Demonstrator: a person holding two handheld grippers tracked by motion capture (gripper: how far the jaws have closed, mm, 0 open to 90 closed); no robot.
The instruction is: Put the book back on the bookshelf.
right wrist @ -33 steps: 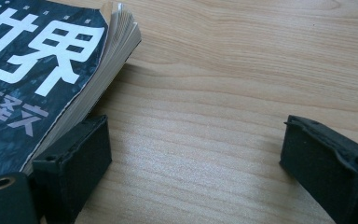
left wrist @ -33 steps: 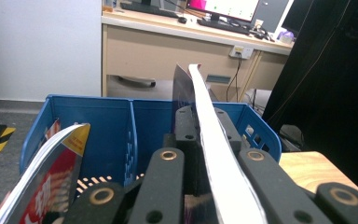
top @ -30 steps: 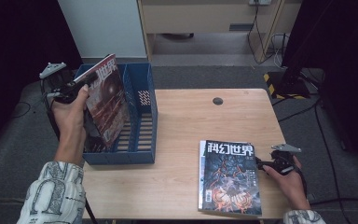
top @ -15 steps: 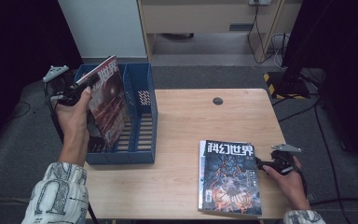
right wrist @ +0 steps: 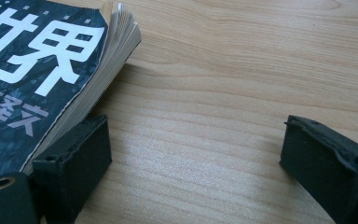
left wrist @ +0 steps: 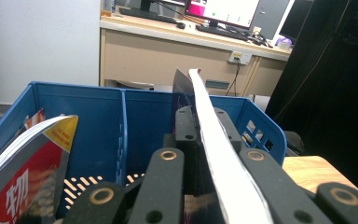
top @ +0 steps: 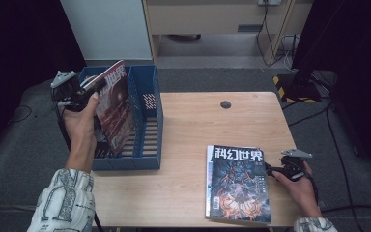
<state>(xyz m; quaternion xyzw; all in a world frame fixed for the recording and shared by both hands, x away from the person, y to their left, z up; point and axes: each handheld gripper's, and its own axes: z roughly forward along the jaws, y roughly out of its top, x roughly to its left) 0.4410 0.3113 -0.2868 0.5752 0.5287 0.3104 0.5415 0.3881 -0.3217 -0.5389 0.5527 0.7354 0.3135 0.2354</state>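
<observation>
Lowered slightly since the earlier frame, a glossy red-covered magazine [top: 116,108] is held tilted over the slotted blue plastic file box [top: 147,121], clamped edge-on in the left gripper [top: 84,92]. On the pale wood-grain table [top: 193,140], the right gripper [top: 270,169] is held wide open, one jaw against a dark magazine's [top: 236,181] fanned pages.

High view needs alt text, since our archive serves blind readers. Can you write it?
A person's left gripper holds a red magazine upright over a blue file box at the left of a wooden table. The right gripper rests open at the right edge of a dark magazine lying flat.
</observation>
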